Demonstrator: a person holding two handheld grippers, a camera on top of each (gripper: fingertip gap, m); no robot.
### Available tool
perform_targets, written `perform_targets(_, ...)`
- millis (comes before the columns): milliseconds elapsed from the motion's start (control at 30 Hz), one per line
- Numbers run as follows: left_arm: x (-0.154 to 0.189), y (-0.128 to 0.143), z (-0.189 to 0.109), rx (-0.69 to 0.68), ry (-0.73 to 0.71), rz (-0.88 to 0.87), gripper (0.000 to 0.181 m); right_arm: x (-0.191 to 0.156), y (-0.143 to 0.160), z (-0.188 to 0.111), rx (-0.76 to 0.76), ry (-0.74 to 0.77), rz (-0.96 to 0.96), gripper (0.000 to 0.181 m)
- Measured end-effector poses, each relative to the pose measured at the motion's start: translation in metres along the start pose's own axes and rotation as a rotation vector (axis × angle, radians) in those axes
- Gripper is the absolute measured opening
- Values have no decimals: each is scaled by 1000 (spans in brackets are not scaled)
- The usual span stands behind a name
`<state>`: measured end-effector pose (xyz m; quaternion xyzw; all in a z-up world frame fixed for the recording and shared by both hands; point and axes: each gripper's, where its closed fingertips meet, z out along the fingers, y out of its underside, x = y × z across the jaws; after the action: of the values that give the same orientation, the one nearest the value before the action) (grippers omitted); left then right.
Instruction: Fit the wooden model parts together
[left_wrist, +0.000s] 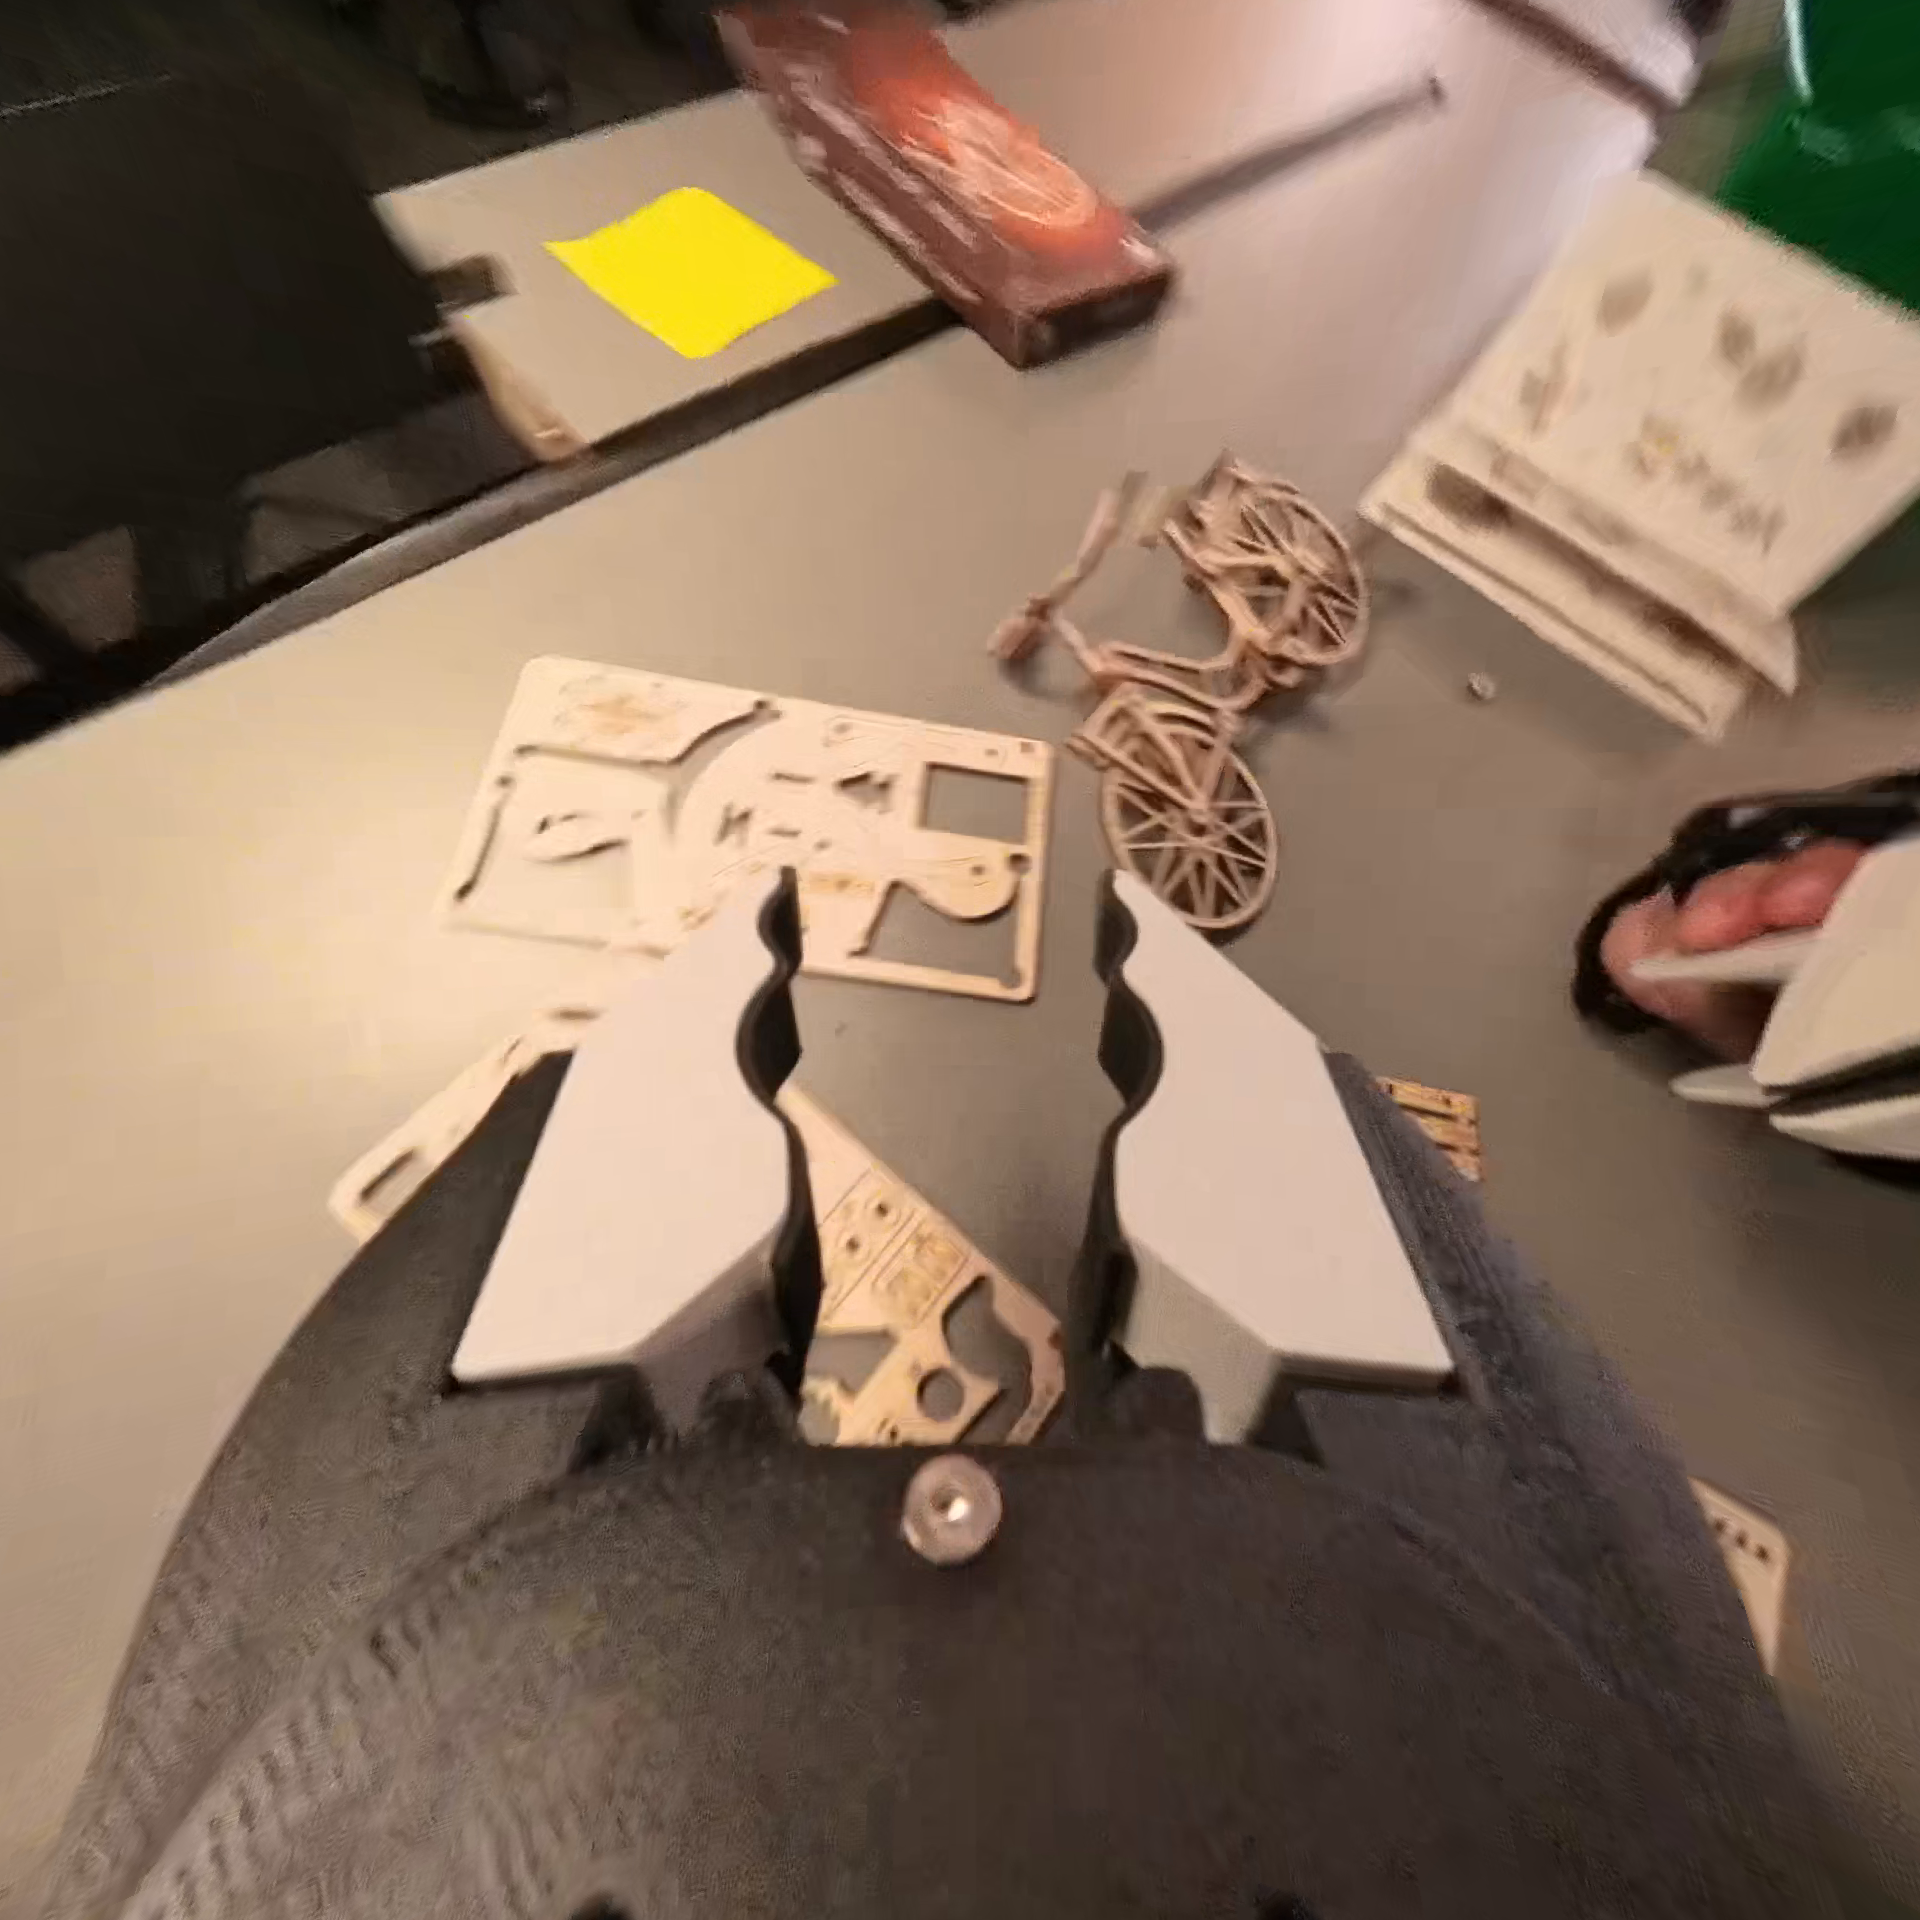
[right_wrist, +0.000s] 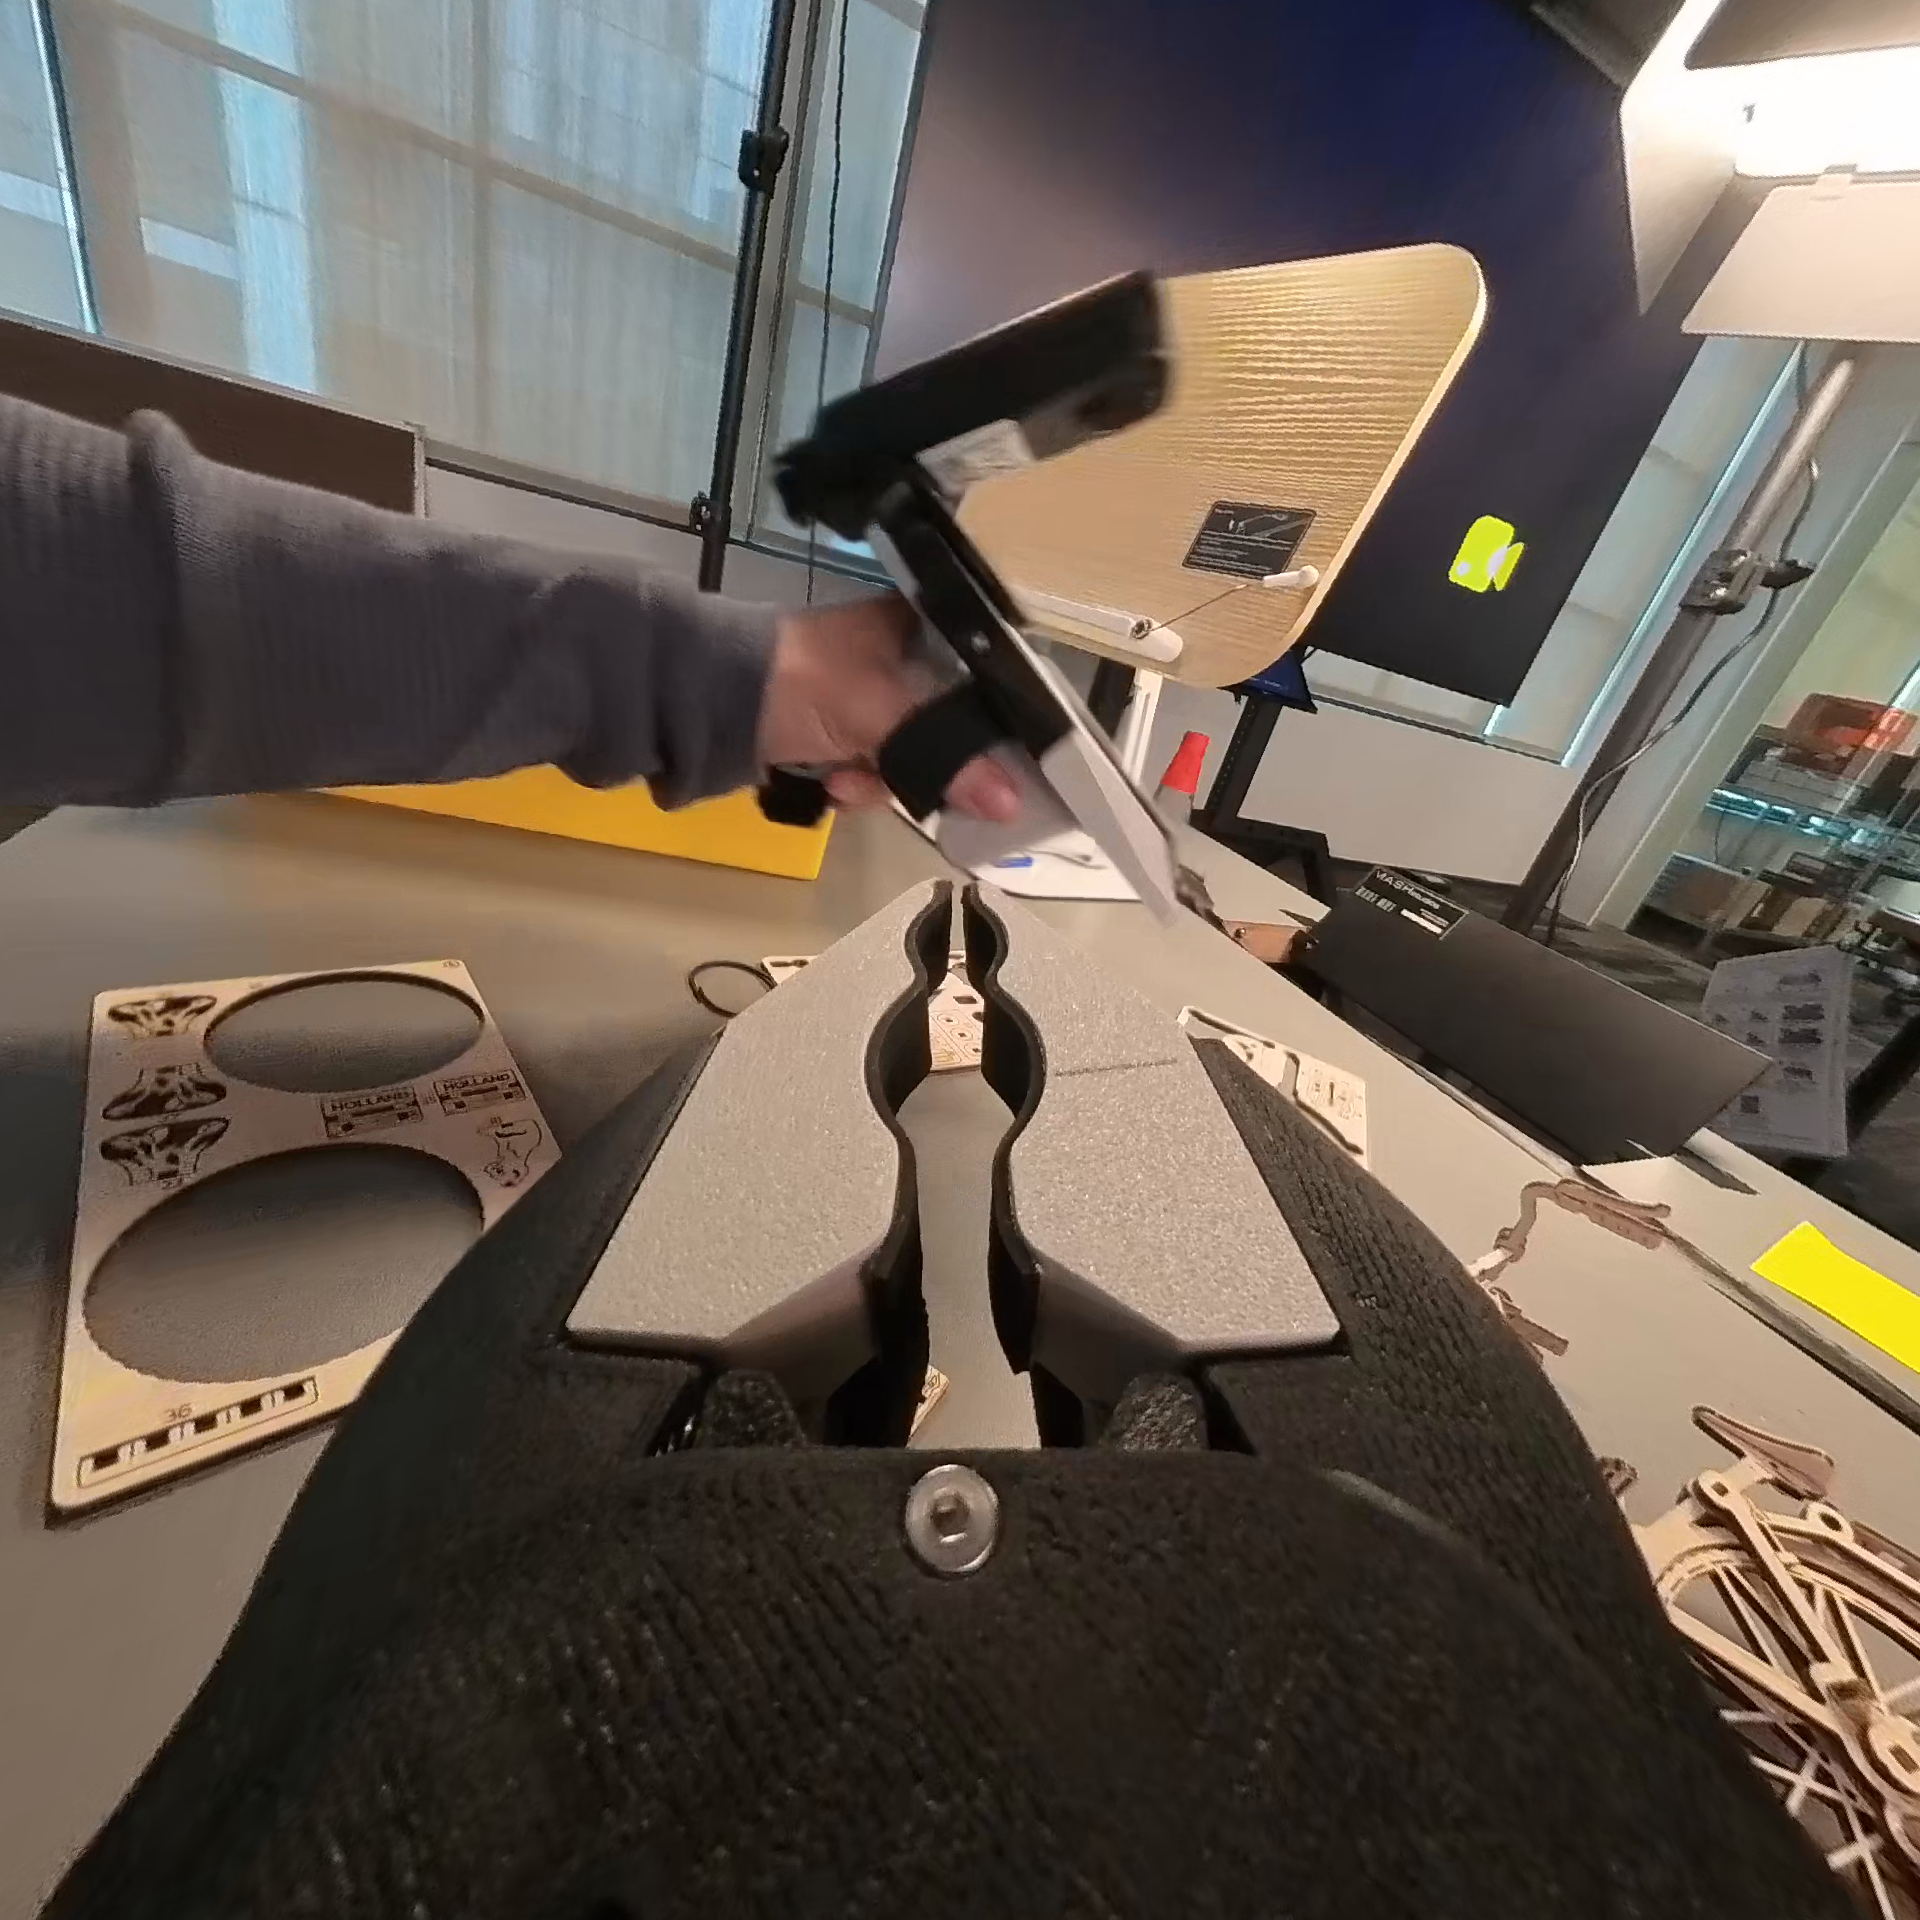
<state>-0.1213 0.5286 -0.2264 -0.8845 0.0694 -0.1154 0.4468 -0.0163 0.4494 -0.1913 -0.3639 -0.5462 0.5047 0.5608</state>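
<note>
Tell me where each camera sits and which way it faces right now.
Left wrist view: on the left tool, open, angled down at the table, a cut-out wooden sheet and a wooden bicycle.
Right wrist view: on the right tool, nearly shut and empty, facing across the table toward the windows; a sleeved arm shows.
Both views show the bicycle.

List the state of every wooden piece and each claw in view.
left claw: open, empty
right claw: nearly shut, empty
wooden bicycle: assembled, lying on its side
parts sheet: flat, pieces punched out
round-hole sheet: flat, two discs removed
</note>
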Motion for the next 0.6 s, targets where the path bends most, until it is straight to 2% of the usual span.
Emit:
perform_targets(67, -35, 12, -21, 11, -135, -150, 47, -1, 0, 1, -1, -3, 1, 0)
perform_targets(167, -72, 46, -43, -82, -279, -362, 44, -2, 2, 2, -8, -12, 0, 0)
perform_targets(267, -76, 77, -47, -221, -315, -512, 45, -3, 2, 2, -9, -13, -8, 0)
perform_targets(367, -77, 111, -52, -424, -396, -530, 43, -3, 1, 2, -6, -11, -1, 0)
perform_targets(600, -73, 117, -41, -492, -375, -600, 38, -5, 1, 3, -7, -18, -14, 0)
